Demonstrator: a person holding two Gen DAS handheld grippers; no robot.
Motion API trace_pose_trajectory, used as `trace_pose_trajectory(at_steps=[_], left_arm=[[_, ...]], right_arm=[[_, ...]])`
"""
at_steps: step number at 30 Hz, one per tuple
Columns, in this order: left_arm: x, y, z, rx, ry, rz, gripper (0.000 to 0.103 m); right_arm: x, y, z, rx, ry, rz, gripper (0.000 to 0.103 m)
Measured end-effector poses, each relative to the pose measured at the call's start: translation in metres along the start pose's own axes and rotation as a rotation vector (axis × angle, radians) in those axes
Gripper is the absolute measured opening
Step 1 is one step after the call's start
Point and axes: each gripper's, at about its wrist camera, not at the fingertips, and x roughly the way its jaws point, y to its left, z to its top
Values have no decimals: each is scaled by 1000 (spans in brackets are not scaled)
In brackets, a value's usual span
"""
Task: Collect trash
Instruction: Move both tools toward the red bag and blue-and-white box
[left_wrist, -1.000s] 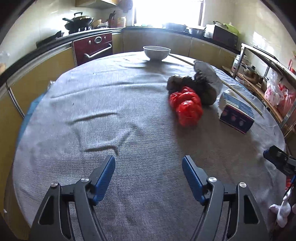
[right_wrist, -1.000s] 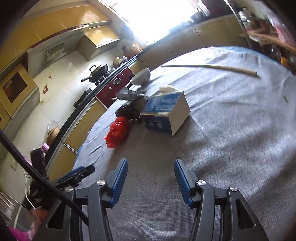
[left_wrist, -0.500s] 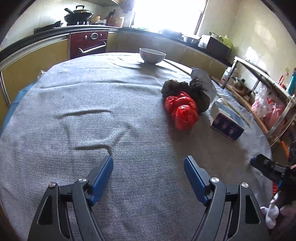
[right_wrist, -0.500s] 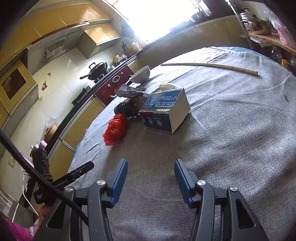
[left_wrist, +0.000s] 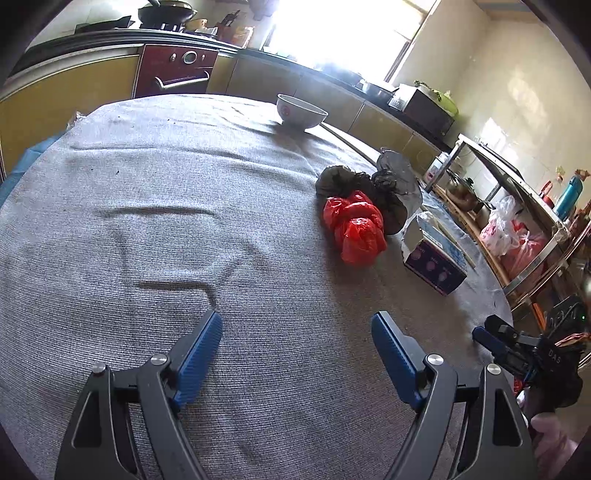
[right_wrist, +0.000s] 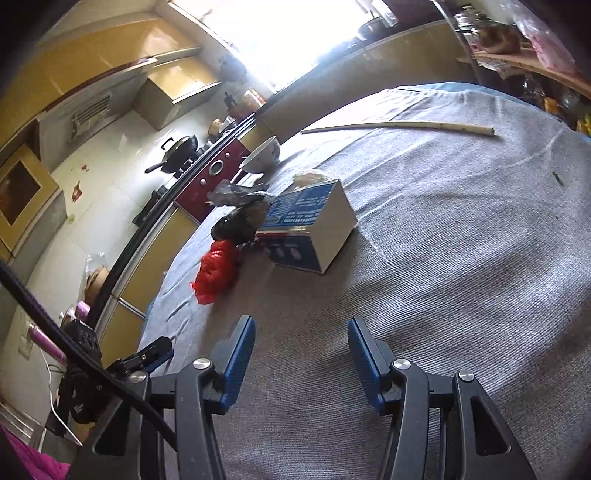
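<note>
A crumpled red plastic bag (left_wrist: 355, 229) lies on the grey-clothed round table (left_wrist: 147, 206), touching a heap of dark crumpled bags (left_wrist: 373, 186). A blue and white carton (left_wrist: 436, 258) lies just right of them. My left gripper (left_wrist: 297, 350) is open and empty, low over the cloth, well short of the red bag. In the right wrist view the red bag (right_wrist: 216, 267), dark bags (right_wrist: 238, 219) and carton (right_wrist: 310, 230) sit ahead and left. My right gripper (right_wrist: 301, 350) is open and empty over the cloth.
A white bowl (left_wrist: 301, 110) stands at the table's far edge. A long pale stick (right_wrist: 399, 127) lies across the far cloth. Kitchen counters and a red oven (left_wrist: 173, 74) ring the table. A metal shelf rack (left_wrist: 517, 206) with bags stands to the right.
My left gripper has moved forward and turned right, so the trash pile sits closer. My right gripper has edged toward the carton. Both stay open.
</note>
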Motion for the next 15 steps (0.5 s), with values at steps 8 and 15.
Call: trace_pose_trajectory(at_steps=[8, 15], left_arm=[[1, -3, 0, 8, 3, 11, 84], [2, -4, 0, 13, 5, 20, 84]], right_arm=[[-4, 0, 0, 0, -27, -7, 56], [-8, -2, 1, 4, -44, 0, 56]])
